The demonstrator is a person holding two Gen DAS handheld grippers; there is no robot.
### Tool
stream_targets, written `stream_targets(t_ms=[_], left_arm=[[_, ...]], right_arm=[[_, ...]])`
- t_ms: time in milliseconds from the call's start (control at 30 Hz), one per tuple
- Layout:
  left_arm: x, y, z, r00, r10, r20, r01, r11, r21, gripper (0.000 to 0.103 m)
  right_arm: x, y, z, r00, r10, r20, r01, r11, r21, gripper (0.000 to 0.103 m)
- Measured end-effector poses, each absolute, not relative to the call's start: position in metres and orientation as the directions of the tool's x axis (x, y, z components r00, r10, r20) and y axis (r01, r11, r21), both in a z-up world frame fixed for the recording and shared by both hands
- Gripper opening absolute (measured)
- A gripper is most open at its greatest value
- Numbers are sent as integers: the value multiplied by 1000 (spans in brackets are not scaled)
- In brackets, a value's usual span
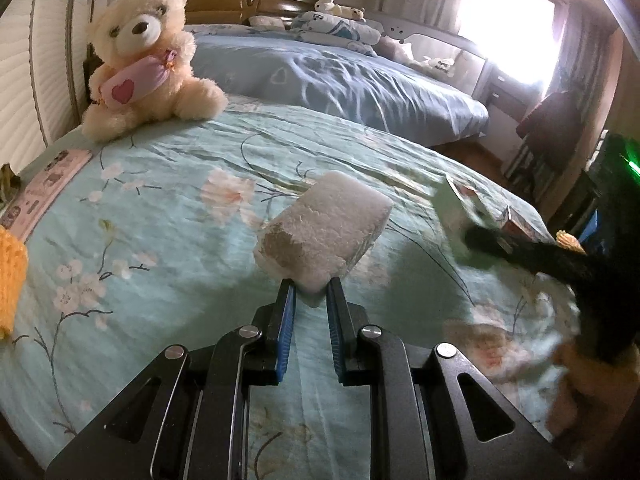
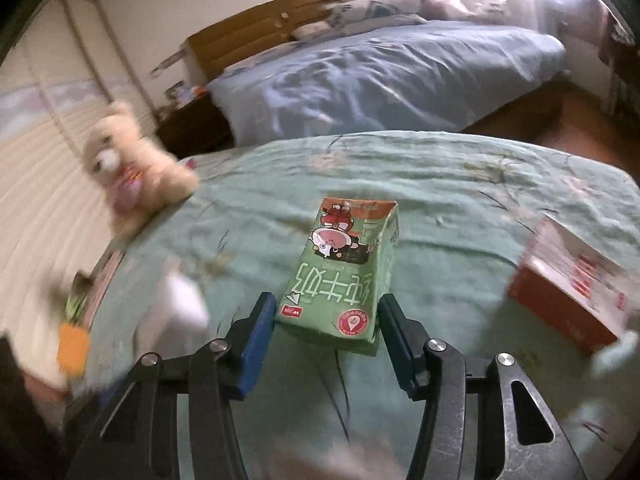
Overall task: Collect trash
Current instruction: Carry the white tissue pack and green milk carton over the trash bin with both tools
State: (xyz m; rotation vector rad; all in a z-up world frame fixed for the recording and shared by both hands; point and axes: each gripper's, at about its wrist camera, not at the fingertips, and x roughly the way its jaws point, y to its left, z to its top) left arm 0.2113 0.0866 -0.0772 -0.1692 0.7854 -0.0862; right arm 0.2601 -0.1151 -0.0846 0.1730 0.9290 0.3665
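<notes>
My left gripper (image 1: pixel 311 298) is shut on a white foam block (image 1: pixel 324 228) and holds it above the teal floral bedspread (image 1: pixel 160 208). My right gripper (image 2: pixel 326 314) is shut on a green milk carton (image 2: pixel 344 268), held above the same bedspread (image 2: pixel 460 184). In the left wrist view the right gripper shows as a dark blurred shape (image 1: pixel 560 260) at the right with the carton (image 1: pixel 460 208) in it. The foam block shows blurred in the right wrist view (image 2: pixel 182 304).
A cream teddy bear (image 1: pixel 144 56) sits at the bed's far left. An orange-and-white box (image 2: pixel 572 280) lies on the bedspread at the right. An orange cloth (image 1: pixel 10 280) is at the left edge. A blue bed (image 1: pixel 340 80) stands beyond.
</notes>
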Motion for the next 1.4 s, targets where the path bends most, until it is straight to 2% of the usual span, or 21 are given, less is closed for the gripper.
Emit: stream_targets(t_ms=[133,367,767,1400], left_arm=[[204,82,-76,700,-151,-698,24,982,-188,15],[191,44,-70,668,-227,-708,103,971,-214,15],[170,-58,-51,626,-350,-697,318,930,-182,15],[148,-170,-33,564,-454,-690,512,848,-139,15]], right_arm=[[218,-141,-78,514,412,-752,-289,909,300,54],[168,-203,-74,564,410,-717,-204,910,360,54],[126,-267,-56,668,350,-657,-96,915,391,54],[75,-355,-48,749,229,-622,42,920,390,54]])
